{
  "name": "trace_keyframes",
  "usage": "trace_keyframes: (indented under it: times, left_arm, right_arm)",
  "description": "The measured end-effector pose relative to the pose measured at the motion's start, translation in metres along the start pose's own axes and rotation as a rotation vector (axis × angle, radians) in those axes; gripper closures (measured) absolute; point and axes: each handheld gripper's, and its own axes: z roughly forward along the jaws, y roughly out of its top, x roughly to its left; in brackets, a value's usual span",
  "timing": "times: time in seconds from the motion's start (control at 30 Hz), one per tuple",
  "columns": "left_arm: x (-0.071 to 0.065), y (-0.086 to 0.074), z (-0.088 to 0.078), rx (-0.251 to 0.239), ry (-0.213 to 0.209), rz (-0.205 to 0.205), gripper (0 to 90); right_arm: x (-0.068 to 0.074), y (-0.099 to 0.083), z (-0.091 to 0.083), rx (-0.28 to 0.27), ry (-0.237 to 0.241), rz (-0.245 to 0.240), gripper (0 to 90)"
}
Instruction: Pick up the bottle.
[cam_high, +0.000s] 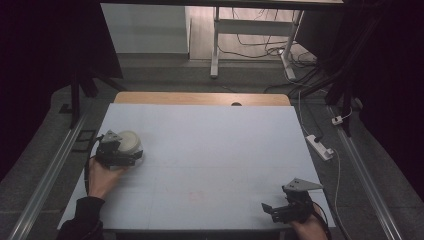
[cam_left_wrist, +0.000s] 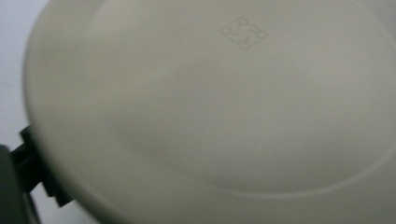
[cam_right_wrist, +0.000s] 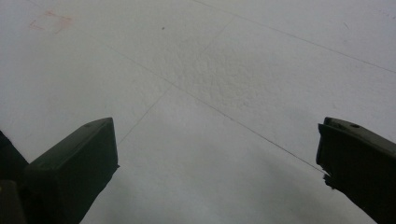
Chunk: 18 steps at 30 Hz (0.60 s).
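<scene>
near edge, right: right gripper (cam_high: 280, 210) in a hand at the bottom right corner of the tabletop (cam_high: 215, 165). jaws spread wide in the right gripper view, with bare pale surface between them; nothing held. the surface there shows thin scored lines and a faint pinkish square mark (cam_right_wrist: 50, 21) toward the far left.

near edge, left: a hand (cam_high: 102, 181) in a dark sleeve (cam_high: 82, 220) carries the left gripper (cam_high: 120, 152), a little farther in along the left side of the tabletop. grey three-cornered plate on top.

count: two grippers, one bowl, one tabletop.

bowl (cam_high: 131, 144): one, cream-white, round, resting on the left part of the tabletop right at the left gripper's front. in the left gripper view its smooth pale face (cam_left_wrist: 224, 116) sits very close, with a small embossed square mark near the top. a piece of black jaw shows at the lower left against the bowl's rim; cannot tell how far the jaws are open or whether they pinch the rim. contents of the bowl cannot be told.

farther: wooden edge past the pale surface, then the floor with a white power strip (cam_high: 320, 146) and cables at right, and white frame legs (cam_high: 216, 45) at the back.
</scene>
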Motion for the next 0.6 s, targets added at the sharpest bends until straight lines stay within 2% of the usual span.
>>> trace_keyframes:
  times: [0.13,0.6]
  left_arm:
    - [-0.0020,0.0005,-0.0008,-0.004,0.007,0.008,5.9]
    - [-0.0034,0.0026,-0.0015,0.016,0.018,0.003,6.6]
  right_arm:
    - [-0.0001,0.0000,0.0001,0.001,0.001,0.001,0.0]
    - [0.0004,0.0001,0.0001,0.003,0.000,-0.005,0.0]
